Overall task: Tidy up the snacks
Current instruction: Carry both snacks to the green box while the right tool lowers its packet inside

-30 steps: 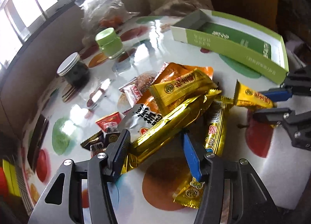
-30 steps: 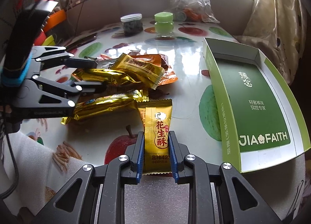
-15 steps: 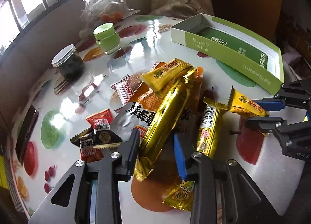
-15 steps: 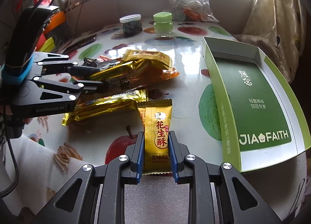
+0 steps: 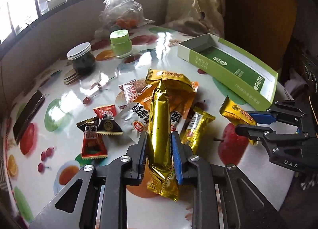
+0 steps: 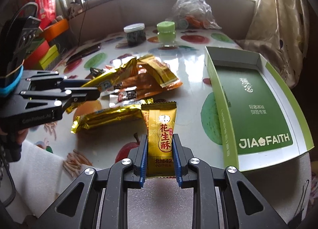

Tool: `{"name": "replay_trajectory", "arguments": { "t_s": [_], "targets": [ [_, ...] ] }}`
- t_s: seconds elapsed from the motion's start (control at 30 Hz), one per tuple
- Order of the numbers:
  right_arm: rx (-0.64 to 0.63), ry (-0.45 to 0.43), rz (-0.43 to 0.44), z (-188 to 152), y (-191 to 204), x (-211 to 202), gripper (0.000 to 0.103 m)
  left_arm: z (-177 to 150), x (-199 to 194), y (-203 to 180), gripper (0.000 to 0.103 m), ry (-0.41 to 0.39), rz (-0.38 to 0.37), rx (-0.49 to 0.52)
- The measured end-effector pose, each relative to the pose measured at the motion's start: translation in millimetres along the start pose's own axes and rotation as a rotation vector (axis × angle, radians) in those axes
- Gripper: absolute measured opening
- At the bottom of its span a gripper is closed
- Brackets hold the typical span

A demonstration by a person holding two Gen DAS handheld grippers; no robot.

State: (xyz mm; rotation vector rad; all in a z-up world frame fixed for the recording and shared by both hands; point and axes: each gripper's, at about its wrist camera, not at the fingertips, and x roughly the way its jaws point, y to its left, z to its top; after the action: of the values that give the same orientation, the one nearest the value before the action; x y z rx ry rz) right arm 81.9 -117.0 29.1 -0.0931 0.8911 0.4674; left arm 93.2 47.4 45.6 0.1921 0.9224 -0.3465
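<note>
- Tablecloth [image 5: 174, 54]: glossy white with printed fruit.
- Box [image 6: 222, 110]: light green outside, white walls, dark green floor with pale lettering.
- Long wrapper [image 5: 160, 121] left of the box: shiny gold.
- Small packet [image 6: 162, 129] beside the box: yellow-gold, red characters.
- Jar [image 5: 120, 44] beyond the box: pale green.

A dark-filled jar [image 5: 81, 58], green-lidded jar [image 5: 120, 44] and plastic bag [image 5: 121, 11] stand by the window.

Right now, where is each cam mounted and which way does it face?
Left wrist: on the left gripper, looking down its closing jaws, which clamp the long gold bar; right gripper at right.
Right wrist: on the right gripper, holding the peanut candy; left gripper at left.
Shared: snack pile, green box, both jars.
</note>
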Motion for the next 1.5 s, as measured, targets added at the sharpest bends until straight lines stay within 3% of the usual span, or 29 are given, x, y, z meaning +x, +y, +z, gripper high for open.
{"name": "replay_trajectory", "arguments": {
  "t_s": [0.67, 0.97, 1.4, 1.5],
  "targets": [
    [0.062, -0.11, -0.059, 14.3, -31.0, -47.7, 0.022, 21.4, -33.5, -38.4, 0.025, -0.095, -0.047, -0.062],
    [0.111, -0.133, -0.112, 17.4, -65.8, -61.0, 0.022, 45.5, -25.4, -66.3, 0.025, -0.102, -0.08, -0.06],
    [0.153, -0.086, -0.185, 19.0, -116.6, -49.9, 0.022, 80.7, 7.0, -108.3, 0.025, -0.091, -0.172, -0.086],
    [0.162, -0.072, -0.198, 18.9, -124.7, -44.2, 0.022, 87.5, 15.7, -117.7, 0.025, -0.084, -0.163, -0.092]
  ]
}}
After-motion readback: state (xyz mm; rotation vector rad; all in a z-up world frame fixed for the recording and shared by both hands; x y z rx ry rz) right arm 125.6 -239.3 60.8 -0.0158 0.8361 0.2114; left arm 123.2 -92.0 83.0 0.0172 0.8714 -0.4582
